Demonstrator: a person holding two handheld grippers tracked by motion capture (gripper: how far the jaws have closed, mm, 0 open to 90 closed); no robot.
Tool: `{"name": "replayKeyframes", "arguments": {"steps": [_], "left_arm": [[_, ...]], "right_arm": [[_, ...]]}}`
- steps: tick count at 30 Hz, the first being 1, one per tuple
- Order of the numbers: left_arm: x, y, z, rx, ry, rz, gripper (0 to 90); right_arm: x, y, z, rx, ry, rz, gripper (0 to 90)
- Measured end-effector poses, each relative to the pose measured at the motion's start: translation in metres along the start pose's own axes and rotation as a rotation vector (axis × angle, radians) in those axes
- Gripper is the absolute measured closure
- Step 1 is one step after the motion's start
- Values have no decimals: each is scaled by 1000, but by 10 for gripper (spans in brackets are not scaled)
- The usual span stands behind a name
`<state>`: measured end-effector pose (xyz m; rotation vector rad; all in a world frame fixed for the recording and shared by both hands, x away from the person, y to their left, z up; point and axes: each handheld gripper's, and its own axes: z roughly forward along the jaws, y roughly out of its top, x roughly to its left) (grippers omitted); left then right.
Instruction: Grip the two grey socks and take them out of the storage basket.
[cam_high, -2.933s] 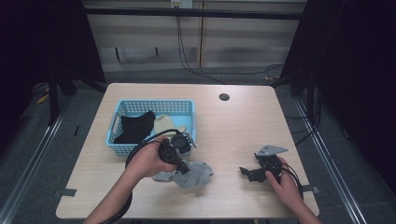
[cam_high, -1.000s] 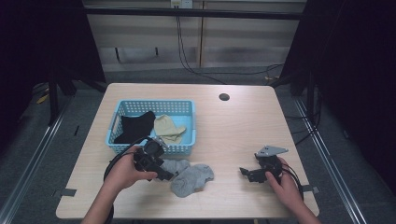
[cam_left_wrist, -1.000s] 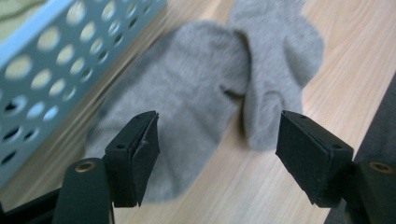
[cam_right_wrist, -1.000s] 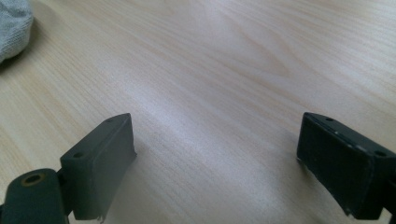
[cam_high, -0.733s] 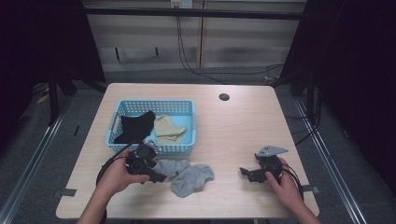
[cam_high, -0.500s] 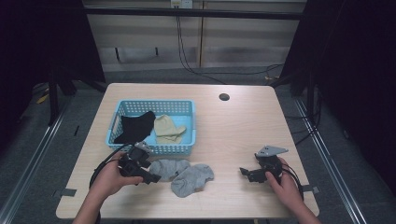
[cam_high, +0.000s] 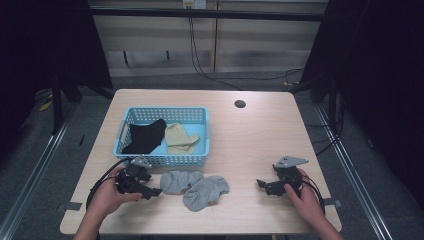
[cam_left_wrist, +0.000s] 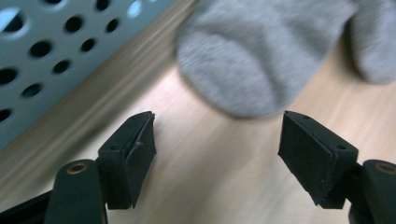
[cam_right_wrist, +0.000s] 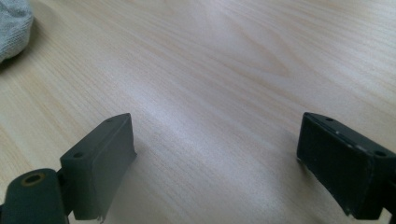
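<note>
- Grey socks: two, loose on the worktop, lower centre of the high view, just below the blue basket. They overlap or touch each other; nothing grips them.
- Left hand-held gripper: lower left of the high view, just left of the nearer sock, pointing at it. In the left gripper view the jaws stand spread and empty, sock toe just ahead between them, basket wall at upper left.
- Right hand-held gripper: lower right of the high view, well apart from the socks, jaws spread over bare worktop; grey sock edge sits at the upper left corner of the right gripper view.
- Basket already holds a black sock and a tan sock.
- Step, as judged: sorting socks at the basket; left gripper is at approach, not yet gripping.
- Next move calls for: ease left gripper forward, straddle the sock edge low to the worktop, close on one sock only, not both.
</note>
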<state>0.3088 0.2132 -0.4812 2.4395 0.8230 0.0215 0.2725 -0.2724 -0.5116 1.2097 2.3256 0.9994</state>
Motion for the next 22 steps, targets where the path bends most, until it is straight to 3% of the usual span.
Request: {"name": "replayKeyframes", "arguments": {"steps": [5,7,10,15,22], "left_arm": [[5,-8,1,-52,32,35,252],[5,-12,3,-77,49,100,232],[3,-16,5,-104,61,130,217],[4,-21,7,-154,65,126,175],[3,-23,8,-167,71,125,157]], "right_arm": [[0,0,0,0,0,0,105],[0,0,0,0,-1,-2,105],[0,0,0,-1,0,-2,106],[0,0,0,0,-1,-2,106],[0,0,0,0,0,0,105]]}}
